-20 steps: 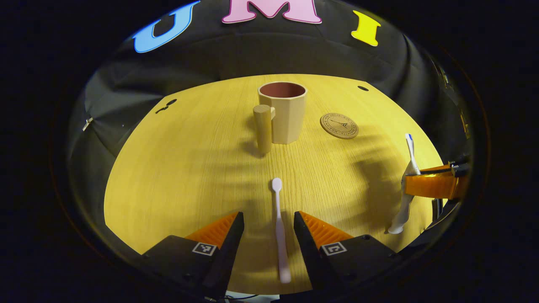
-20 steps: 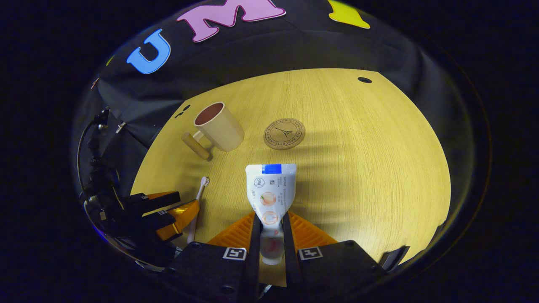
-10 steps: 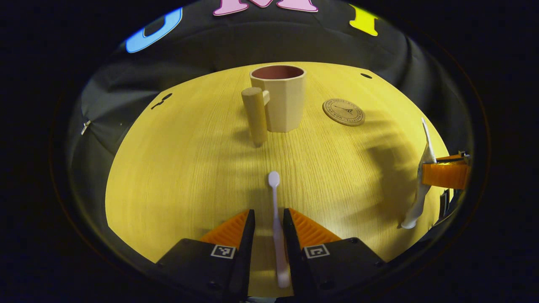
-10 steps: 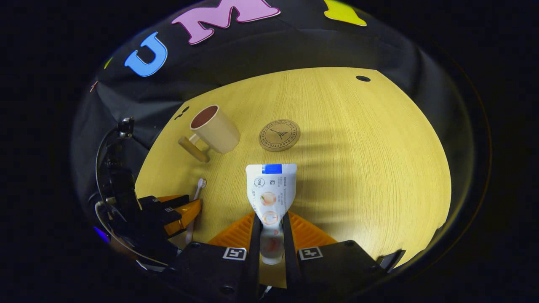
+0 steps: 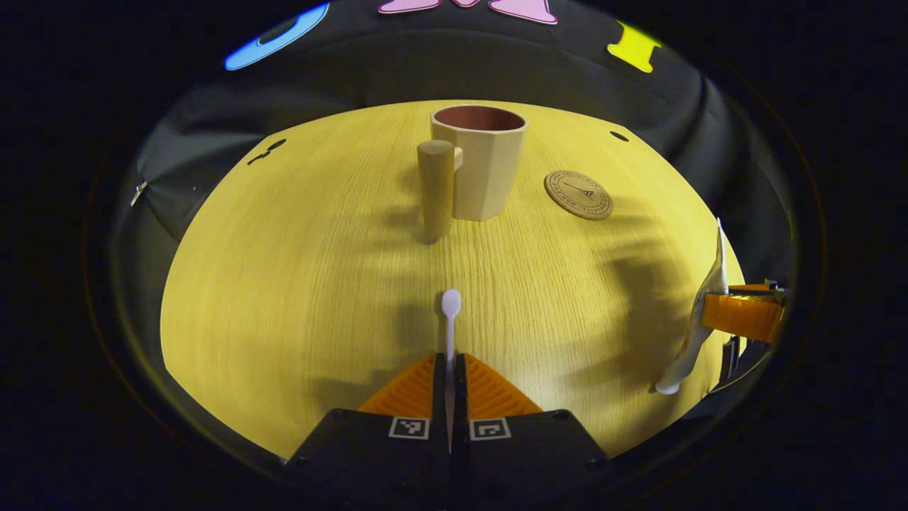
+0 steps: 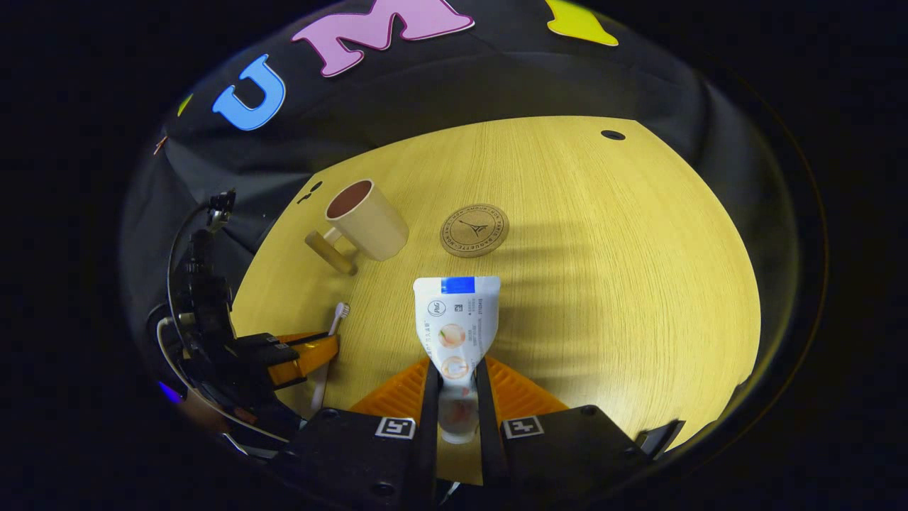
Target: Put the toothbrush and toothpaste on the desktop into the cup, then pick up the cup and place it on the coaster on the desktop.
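Observation:
A white toothbrush sticks forward out of my left gripper, whose fingers are shut on its handle. The beige cup with a wooden handle stands upright farther back on the yellow table, and the round cork coaster lies to its right. A white toothpaste tube with a blue band is clamped near its cap end by my right gripper. In the right gripper view the cup and coaster lie ahead, and the left gripper holds the toothbrush at the left.
Black cloth walls the table's far side. A small dark hole marks the table's back right corner. The right gripper with the tube shows at the right edge of the left gripper view. Cables and a dark mount sit behind the left gripper.
My left gripper has closed from open onto the toothbrush handle and lifted it off the table. My right gripper keeps its hold on the toothpaste tube, barely moved.

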Demonstrator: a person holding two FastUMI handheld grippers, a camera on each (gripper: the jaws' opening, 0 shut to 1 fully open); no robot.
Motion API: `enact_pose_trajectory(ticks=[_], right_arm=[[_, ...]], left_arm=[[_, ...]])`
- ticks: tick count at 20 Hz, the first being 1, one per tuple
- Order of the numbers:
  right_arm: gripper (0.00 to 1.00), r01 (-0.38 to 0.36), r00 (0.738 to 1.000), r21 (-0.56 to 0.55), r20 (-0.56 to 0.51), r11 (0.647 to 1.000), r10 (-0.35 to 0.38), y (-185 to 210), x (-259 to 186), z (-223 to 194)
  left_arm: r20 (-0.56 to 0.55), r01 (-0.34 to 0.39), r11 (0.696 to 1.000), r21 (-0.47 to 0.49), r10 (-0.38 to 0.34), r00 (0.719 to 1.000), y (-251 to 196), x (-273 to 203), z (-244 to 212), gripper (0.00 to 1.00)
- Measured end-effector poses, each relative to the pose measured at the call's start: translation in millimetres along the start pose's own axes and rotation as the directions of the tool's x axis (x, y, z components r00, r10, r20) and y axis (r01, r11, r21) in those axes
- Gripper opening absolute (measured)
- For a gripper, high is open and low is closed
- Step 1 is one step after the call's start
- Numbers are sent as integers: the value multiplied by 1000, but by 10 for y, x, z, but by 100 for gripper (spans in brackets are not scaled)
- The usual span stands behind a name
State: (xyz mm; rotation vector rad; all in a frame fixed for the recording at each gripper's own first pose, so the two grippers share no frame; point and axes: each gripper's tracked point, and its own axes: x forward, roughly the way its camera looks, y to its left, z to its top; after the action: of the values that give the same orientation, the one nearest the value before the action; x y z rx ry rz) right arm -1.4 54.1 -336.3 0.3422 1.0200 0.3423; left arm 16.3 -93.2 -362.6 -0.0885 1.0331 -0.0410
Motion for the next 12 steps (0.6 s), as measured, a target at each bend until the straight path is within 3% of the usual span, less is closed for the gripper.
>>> enact_pose_trajectory(ticks=[6, 12], right_arm=[[30, -11, 996, 26, 86, 1000, 9, 95, -198, 143], [30, -86, 970, 28, 230, 996, 77, 405, -348, 568]], left_arm=[[101, 81, 997, 9, -82, 992, 24, -207, 85, 6], [268, 134, 991, 16, -134, 954, 144, -854, 464, 6]])
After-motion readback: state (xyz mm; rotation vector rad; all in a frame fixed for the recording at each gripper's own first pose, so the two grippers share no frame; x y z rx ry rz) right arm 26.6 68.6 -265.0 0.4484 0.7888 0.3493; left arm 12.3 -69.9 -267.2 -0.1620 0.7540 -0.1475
